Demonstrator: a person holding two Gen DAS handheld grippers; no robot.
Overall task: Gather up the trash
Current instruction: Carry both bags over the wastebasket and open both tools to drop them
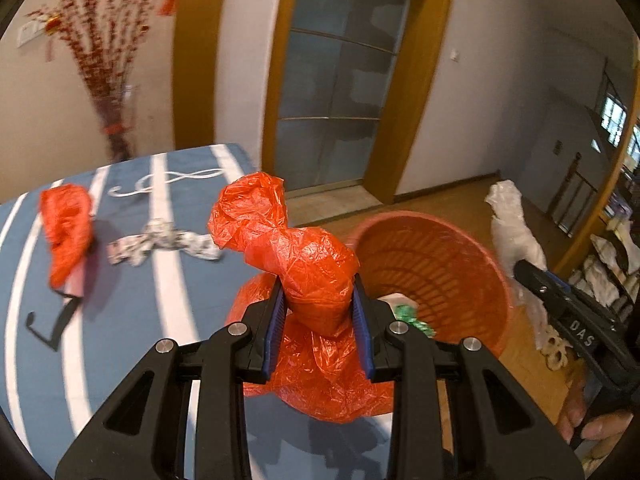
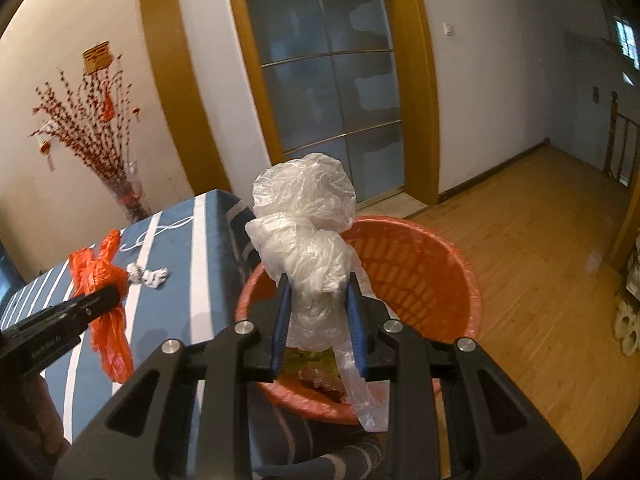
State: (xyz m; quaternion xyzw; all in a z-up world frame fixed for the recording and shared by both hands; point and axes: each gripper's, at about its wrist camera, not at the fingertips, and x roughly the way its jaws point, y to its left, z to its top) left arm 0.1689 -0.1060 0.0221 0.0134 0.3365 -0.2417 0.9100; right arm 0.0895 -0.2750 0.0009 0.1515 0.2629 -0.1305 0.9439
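Observation:
My left gripper (image 1: 318, 286) is shut on a crumpled orange plastic bag (image 1: 308, 256), holding it over the table's edge beside the orange slatted basket (image 1: 460, 264). My right gripper (image 2: 318, 284) is shut on a bunched clear plastic bag (image 2: 308, 236) above the basket (image 2: 432, 280), which holds some trash (image 2: 316, 364). In the left wrist view the right gripper (image 1: 534, 274) and clear bag (image 1: 512, 232) sit to the right. In the right wrist view the left gripper (image 2: 112, 294) and orange bag (image 2: 102, 276) are at the left.
On the blue striped tablecloth (image 1: 132, 312) lie a second orange bag (image 1: 66, 232), a crumpled printed paper (image 1: 160, 242) and a black strip (image 1: 52, 324). A vase of red branches (image 2: 128, 196) stands behind the table. The wooden floor (image 2: 540, 280) runs right towards a glass door.

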